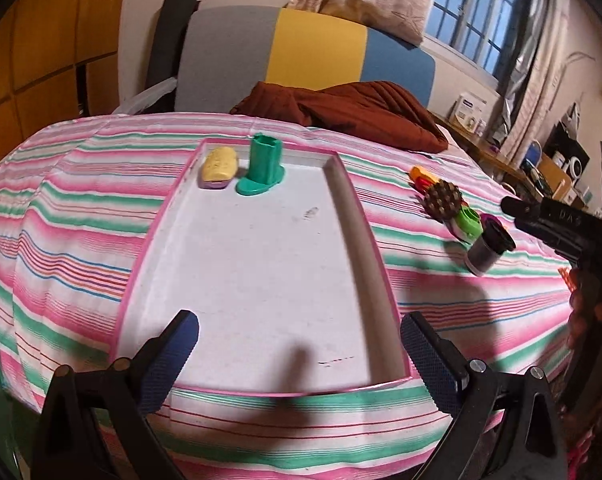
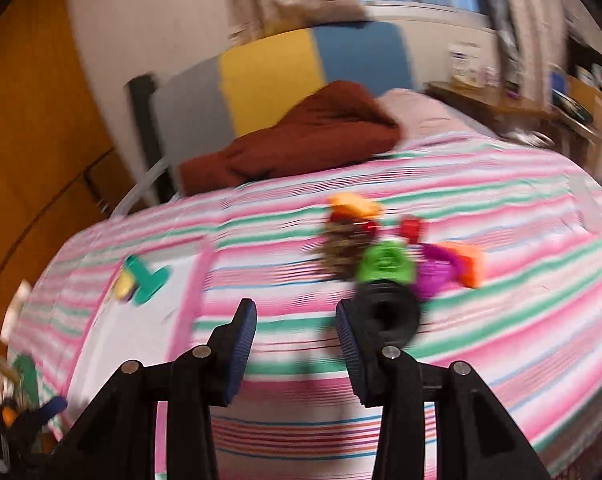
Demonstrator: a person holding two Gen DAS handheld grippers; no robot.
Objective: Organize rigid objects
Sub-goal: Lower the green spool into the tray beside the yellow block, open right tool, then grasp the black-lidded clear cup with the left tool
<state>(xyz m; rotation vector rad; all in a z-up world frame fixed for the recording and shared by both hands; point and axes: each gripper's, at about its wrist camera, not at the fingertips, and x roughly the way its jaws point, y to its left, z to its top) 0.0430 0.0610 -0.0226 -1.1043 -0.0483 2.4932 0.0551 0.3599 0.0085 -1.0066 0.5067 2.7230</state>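
Note:
A pink-rimmed white tray lies on the striped bedcover. At its far end sit a yellow toy and a green boot-shaped holder. My left gripper is open and empty over the tray's near end. Right of the tray lies a cluster of toys: a brown studded piece, a green cup and a black jar. In the blurred right wrist view my right gripper is open and empty, with the black jar just behind its right finger. The right gripper also shows in the left wrist view.
A brown blanket lies at the head of the bed before a grey, yellow and blue headboard. A desk with boxes stands at the right. In the right wrist view, purple and orange toys lie beside the jar.

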